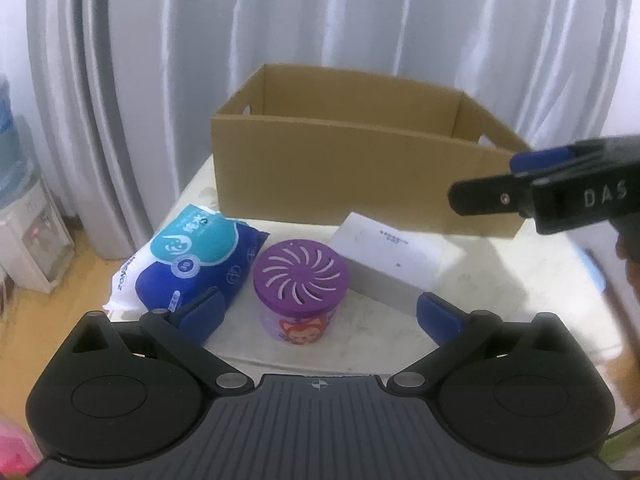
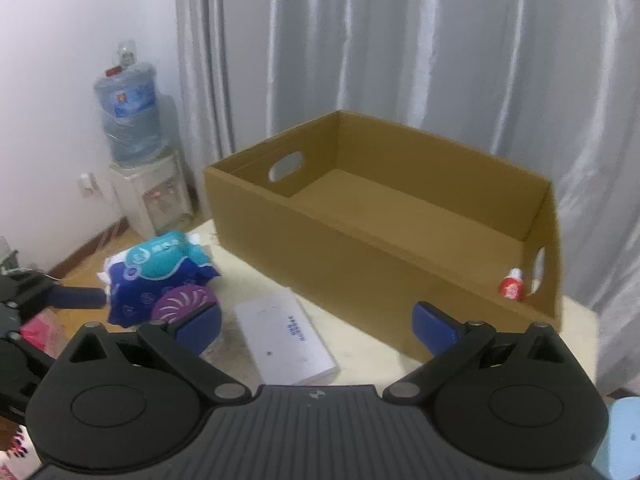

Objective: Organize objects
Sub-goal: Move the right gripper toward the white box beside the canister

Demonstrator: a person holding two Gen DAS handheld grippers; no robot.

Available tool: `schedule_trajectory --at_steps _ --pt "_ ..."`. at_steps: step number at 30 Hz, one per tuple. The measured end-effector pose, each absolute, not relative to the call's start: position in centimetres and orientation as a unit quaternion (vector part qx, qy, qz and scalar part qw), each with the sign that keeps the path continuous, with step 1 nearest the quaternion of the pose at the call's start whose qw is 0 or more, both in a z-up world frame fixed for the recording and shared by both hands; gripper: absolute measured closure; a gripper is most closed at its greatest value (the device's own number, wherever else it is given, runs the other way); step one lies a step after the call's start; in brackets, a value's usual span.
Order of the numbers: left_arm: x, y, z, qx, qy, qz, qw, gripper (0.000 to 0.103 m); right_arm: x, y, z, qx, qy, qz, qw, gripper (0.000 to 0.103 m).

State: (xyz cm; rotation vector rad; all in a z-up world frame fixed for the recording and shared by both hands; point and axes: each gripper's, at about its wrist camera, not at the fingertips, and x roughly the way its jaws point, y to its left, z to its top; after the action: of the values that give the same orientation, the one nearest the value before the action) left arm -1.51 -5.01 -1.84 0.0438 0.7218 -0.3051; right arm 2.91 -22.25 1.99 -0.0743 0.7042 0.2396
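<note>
Left tool (image 1: 318,314) wide open, holds nothing. Purple tub (image 1: 301,280) sits on counter (image 1: 500,276) right ahead, between its fingers. Blue pack (image 1: 192,256) just left, white box (image 1: 394,256) right. Right tool (image 2: 316,326) wide open, empty, above white box, near cardboard box (image 2: 360,272). Small red bottle (image 2: 511,285) inside.

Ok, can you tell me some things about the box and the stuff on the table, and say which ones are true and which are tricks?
1. The cardboard box has its top open. True.
2. The purple tub is inside the box. False: it stands on the table, in front of the box.
3. A small red bottle is in a corner of the box. True.
4. The left gripper is squeezing the blue tissue pack. False: its fingers are apart and hold nothing.
5. The flat white box lies on the table. True.
</note>
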Motion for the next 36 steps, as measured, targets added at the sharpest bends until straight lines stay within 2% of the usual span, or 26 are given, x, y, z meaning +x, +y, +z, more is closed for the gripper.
schedule_trajectory --at_steps 3,5,9,11,13,17,21,24,27,36 --pt "-1.7 -5.7 -2.1 0.041 0.347 -0.147 0.926 0.002 3.4 -22.5 1.1 -0.022 0.348 0.128 0.928 0.0" --pt "-2.0 -6.0 -1.9 0.043 0.342 -0.154 0.926 0.007 3.9 -22.6 0.4 -0.012 0.36 0.123 0.925 0.0" --pt "-2.7 -6.0 -1.2 0.04 0.316 -0.152 0.936 0.01 5.2 -24.0 -1.2 0.049 0.381 0.131 0.914 0.0" --pt "-3.0 -5.8 -0.7 0.023 0.302 -0.161 0.939 0.019 5.8 -24.6 -1.7 0.07 0.388 0.132 0.91 0.0" --pt "-3.2 -5.8 -0.4 0.01 0.296 -0.182 0.938 0.02 6.2 -24.9 -2.1 0.079 0.391 0.129 0.908 0.002" --pt "-2.7 -7.4 -0.7 0.024 0.312 -0.215 0.925 0.022 6.8 -25.3 -3.1 0.105 0.401 0.142 0.899 0.008" --pt "-1.9 -9.5 -1.7 0.04 0.343 -0.246 0.905 0.022 7.4 -25.6 -3.9 0.127 0.411 0.159 0.889 0.02" --pt "-1.2 -10.8 -2.6 0.055 0.363 -0.247 0.897 0.027 7.9 -25.9 -4.4 0.135 0.416 0.172 0.882 0.03" --pt "-0.4 -11.7 -3.2 0.057 0.379 -0.245 0.891 0.029 8.4 -26.1 -4.6 0.137 0.422 0.186 0.877 0.037" --pt "1.3 -13.3 -5.6 0.058 0.424 -0.224 0.876 0.031 10.5 -27.2 -6.0 0.146 0.449 0.212 0.856 0.04"
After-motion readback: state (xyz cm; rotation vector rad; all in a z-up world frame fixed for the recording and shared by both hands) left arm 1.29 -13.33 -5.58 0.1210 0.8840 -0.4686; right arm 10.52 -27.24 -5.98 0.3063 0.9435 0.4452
